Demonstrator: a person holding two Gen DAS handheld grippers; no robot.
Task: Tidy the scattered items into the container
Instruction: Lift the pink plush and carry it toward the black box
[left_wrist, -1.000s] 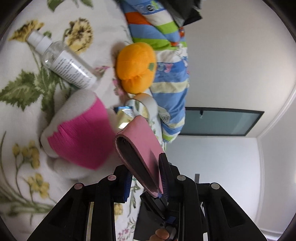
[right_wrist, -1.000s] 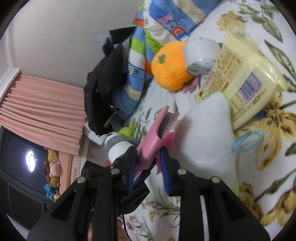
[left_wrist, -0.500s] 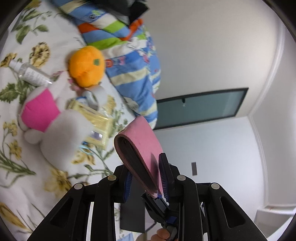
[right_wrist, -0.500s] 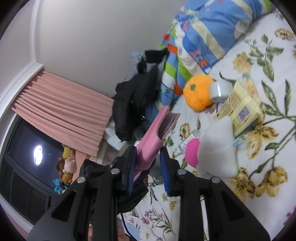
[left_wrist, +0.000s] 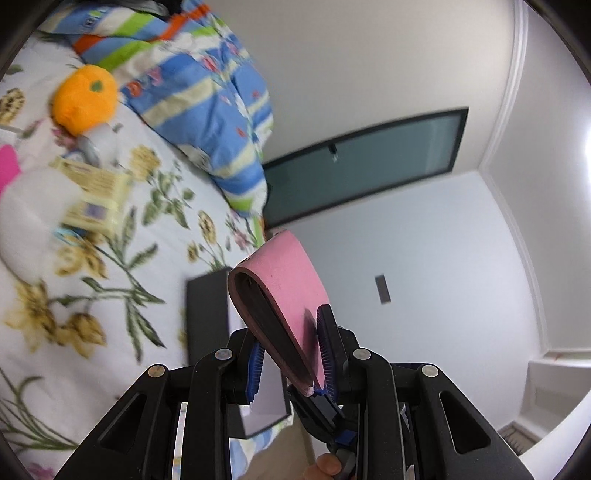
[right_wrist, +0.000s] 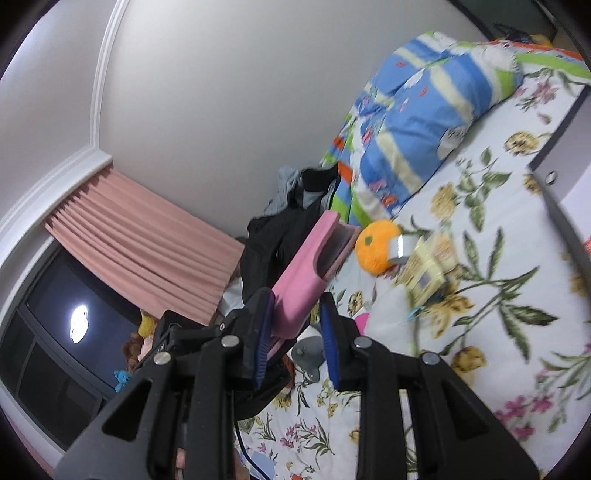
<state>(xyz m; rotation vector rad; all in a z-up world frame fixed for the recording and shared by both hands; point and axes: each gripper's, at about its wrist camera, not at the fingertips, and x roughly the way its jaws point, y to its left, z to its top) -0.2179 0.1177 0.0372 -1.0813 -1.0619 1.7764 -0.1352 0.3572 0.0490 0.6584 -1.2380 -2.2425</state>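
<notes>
Pink pouch (left_wrist: 280, 291) hangs pinched in the left tool (left_wrist: 291, 363), its contents unseen; right tool (right_wrist: 295, 336) gapes around it

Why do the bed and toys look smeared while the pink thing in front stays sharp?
Left wrist view: motion blur smears the white plush toy and yellow packet, while the pink folded case and left gripper stay crisp; fisheye bends the wall edges. Right wrist view: the floral bedsheet is streaked, and a lamp reflection glares in the dark window.
</notes>
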